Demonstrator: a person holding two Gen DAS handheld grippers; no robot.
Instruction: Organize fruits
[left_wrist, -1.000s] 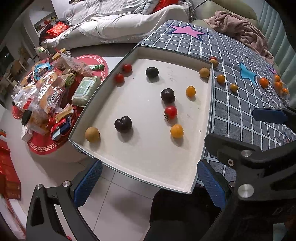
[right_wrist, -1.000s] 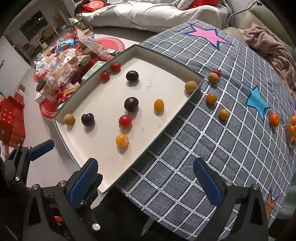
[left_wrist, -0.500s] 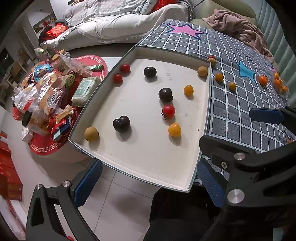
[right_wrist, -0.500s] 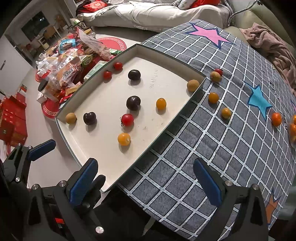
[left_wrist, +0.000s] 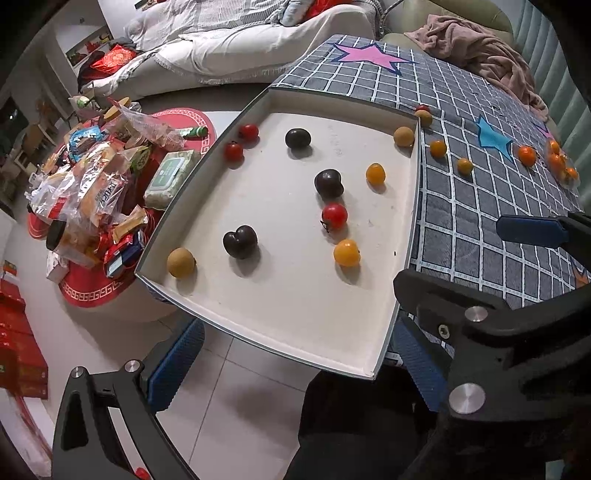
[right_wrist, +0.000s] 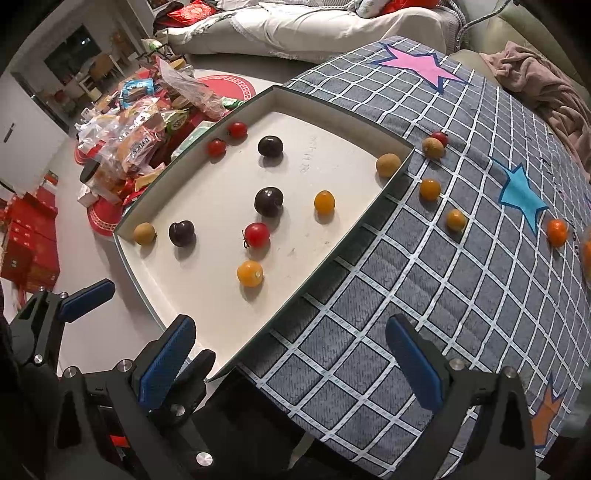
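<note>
A white tray (left_wrist: 280, 314) (right_wrist: 207, 314) lies on the grey grid cloth and overhangs its near edge. In it lie three dark plums (left_wrist: 240, 240) (right_wrist: 269, 201), red tomatoes (left_wrist: 334, 216) (right_wrist: 256, 234), orange fruits (left_wrist: 346, 252) (right_wrist: 250, 273) and brown longans (left_wrist: 180, 262) (right_wrist: 144, 233). More orange fruits (left_wrist: 438, 148) (right_wrist: 430, 189) and a longan (right_wrist: 433, 147) lie on the cloth right of the tray. My left gripper (left_wrist: 295, 365) is open and empty below the tray's near edge. My right gripper (right_wrist: 291, 362) is open and empty over the tray's near corner.
A low red table with snack bags (left_wrist: 92, 192) (right_wrist: 136, 136) stands left of the tray. A white sofa (left_wrist: 240, 55) is behind. A pink blanket (left_wrist: 480, 55) lies at the cloth's far right. Tiled floor (left_wrist: 229, 398) shows below the tray.
Both views have shifted slightly; the tray and fruits sit a little higher in each frame. No fruit has moved and both grippers stay open.
</note>
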